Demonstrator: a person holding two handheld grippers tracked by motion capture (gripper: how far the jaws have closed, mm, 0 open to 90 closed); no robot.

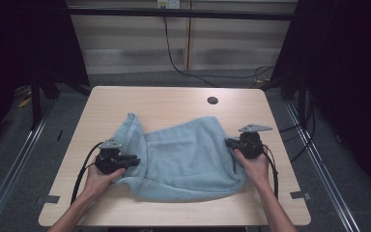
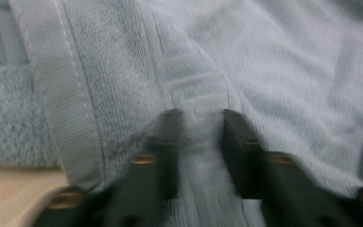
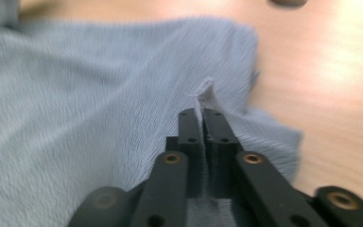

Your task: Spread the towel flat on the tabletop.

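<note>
A crumpled blue towel [image 1: 183, 159] is spread mid-counter [image 1: 174, 99]. The left claw [image 1: 134, 160] is held level at its left edge, a fold between its jaws; contact is blurred. The right claw [image 1: 228, 143] is clamped on the right edge.

Tabletop [image 1: 174, 99]: we see pale wood with rounded corners and a dark round hole [image 1: 212, 100] near its far edge.
Lying on it: we find a light blue towel [image 1: 183, 159], rumpled, spread across the middle and near part.
</note>
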